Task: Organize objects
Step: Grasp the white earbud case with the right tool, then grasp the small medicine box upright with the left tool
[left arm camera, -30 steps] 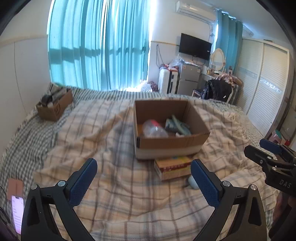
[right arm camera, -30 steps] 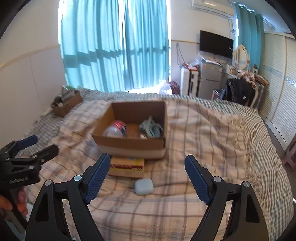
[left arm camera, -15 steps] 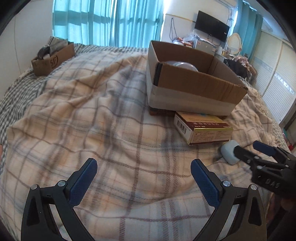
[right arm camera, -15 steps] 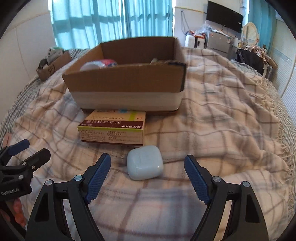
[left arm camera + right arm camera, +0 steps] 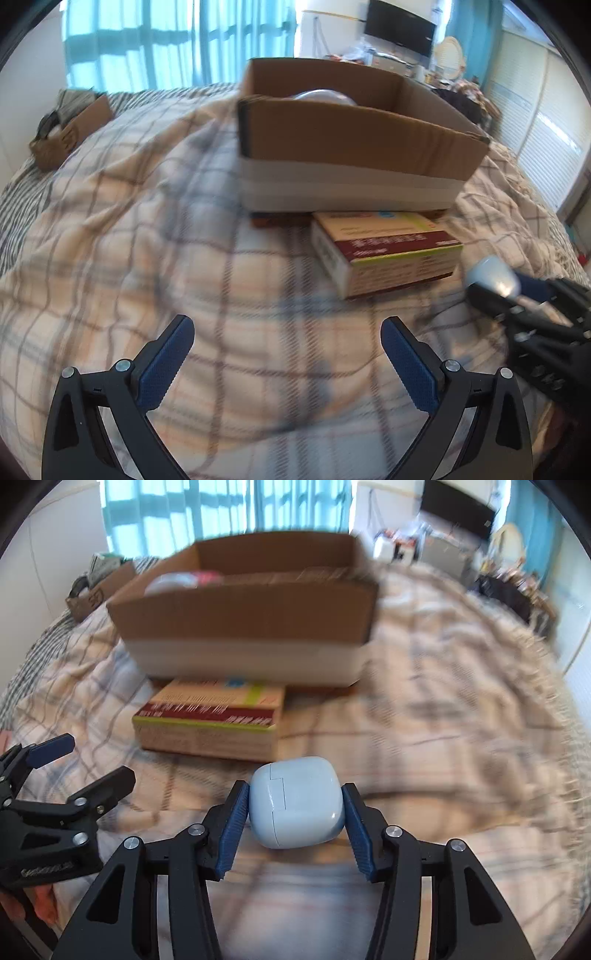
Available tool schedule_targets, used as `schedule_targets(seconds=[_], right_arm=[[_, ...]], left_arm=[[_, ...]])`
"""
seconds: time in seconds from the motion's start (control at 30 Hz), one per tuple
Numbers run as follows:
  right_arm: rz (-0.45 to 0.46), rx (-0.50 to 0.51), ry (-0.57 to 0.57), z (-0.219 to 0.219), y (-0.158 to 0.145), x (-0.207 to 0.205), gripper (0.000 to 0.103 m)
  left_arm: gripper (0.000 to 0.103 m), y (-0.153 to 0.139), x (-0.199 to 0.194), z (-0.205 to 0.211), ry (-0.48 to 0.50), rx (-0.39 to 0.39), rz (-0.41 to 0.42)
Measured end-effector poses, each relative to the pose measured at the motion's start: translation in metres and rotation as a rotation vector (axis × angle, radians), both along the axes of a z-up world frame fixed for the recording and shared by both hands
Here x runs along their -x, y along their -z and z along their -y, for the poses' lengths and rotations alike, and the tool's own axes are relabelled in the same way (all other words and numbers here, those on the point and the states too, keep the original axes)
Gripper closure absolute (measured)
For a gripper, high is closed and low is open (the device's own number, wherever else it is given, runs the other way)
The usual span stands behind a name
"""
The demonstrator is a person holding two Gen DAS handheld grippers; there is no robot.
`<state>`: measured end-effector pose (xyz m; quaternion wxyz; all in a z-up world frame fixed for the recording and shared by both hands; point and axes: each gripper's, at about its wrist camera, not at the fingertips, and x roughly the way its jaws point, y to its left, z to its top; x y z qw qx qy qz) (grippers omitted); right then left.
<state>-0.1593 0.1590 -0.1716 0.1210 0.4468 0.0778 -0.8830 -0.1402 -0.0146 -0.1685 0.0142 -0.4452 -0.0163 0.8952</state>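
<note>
My right gripper [image 5: 295, 805] is shut on a pale blue earbud case [image 5: 295, 801], both blue pads touching its sides, just above the plaid blanket. The case also shows in the left wrist view [image 5: 493, 277] at the right edge, in the right gripper [image 5: 509, 295]. A red and yellow packet box [image 5: 210, 720] [image 5: 388, 251] lies on the blanket against the front of an open cardboard box [image 5: 251, 616] [image 5: 351, 144] that holds a clear rounded item and others. My left gripper [image 5: 286, 354] is open and empty over bare blanket; it also shows in the right wrist view [image 5: 85, 760].
The bed is covered by a plaid blanket [image 5: 129, 240]. A small cardboard box of clutter [image 5: 70, 129] sits at the far left near the curtains. Wardrobe doors [image 5: 546, 129] stand at the right, with furniture and a TV beyond the bed.
Both grippers have moved forward and lower toward the boxes. My right gripper has closed on the earbud case, which lay free on the blanket before.
</note>
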Motion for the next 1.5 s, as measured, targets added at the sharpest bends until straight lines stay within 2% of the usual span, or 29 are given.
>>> schedule_targets(seconds=[0.07,0.17,0.3,0.4,0.53,0.6,0.63,0.7,0.77,0.83,1.0,1.07,1.23,1.4,1.5], right_arm=[[-0.022,0.019,0.028,-0.014,-0.009,-0.002,0.053],[-0.045,0.054,0.091,-0.040,-0.017,-0.002,0.053],[-0.046,0.098,0.137,-0.061,-0.019,0.001,0.053],[-0.034,0.121,0.145,-0.063,-0.017,0.003,0.053],[-0.024,0.137,0.145,-0.064,-0.013,0.005,0.053],[-0.027,0.150,0.151,-0.069,-0.013,0.005,0.053],[-0.030,0.157,0.158,-0.071,-0.013,0.004,0.053],[-0.038,0.163,0.178,-0.078,-0.016,0.003,0.053],[-0.045,0.164,0.202,-0.085,-0.017,0.002,0.053],[-0.049,0.171,0.225,-0.093,-0.018,0.002,0.053],[-0.062,0.173,0.264,-0.108,-0.021,0.000,0.053],[-0.066,0.176,0.277,-0.114,-0.021,-0.001,0.053],[-0.065,0.188,0.281,-0.118,-0.022,-0.001,0.052],[-0.064,0.175,0.239,-0.107,-0.021,-0.001,0.052],[-0.054,0.166,0.232,-0.104,-0.018,0.001,0.053]], left_arm=[[0.000,-0.003,0.008,-0.007,0.012,0.024,-0.007],[0.000,-0.012,0.022,-0.012,0.018,0.017,-0.024],[0.000,-0.022,0.037,-0.017,0.032,0.035,-0.057],[0.000,-0.012,0.049,-0.025,0.077,0.062,-0.016],[0.000,-0.007,0.055,-0.041,0.121,-0.003,0.004],[0.000,-0.003,0.057,-0.061,0.184,-0.020,0.031],[0.000,0.000,0.058,-0.072,0.205,0.000,0.043],[0.000,0.005,0.058,-0.091,0.222,0.103,0.040],[0.000,0.009,0.056,-0.104,0.237,0.151,0.058],[0.000,0.005,0.050,-0.108,0.247,0.122,0.064],[0.000,-0.013,0.024,-0.107,0.357,-0.081,0.056],[0.000,-0.014,0.024,-0.098,0.368,-0.122,0.064],[0.000,-0.009,0.042,-0.077,0.309,-0.016,0.039],[0.000,0.000,0.061,-0.073,0.389,-0.033,0.044],[0.000,0.007,0.068,-0.088,0.432,0.003,0.050]])
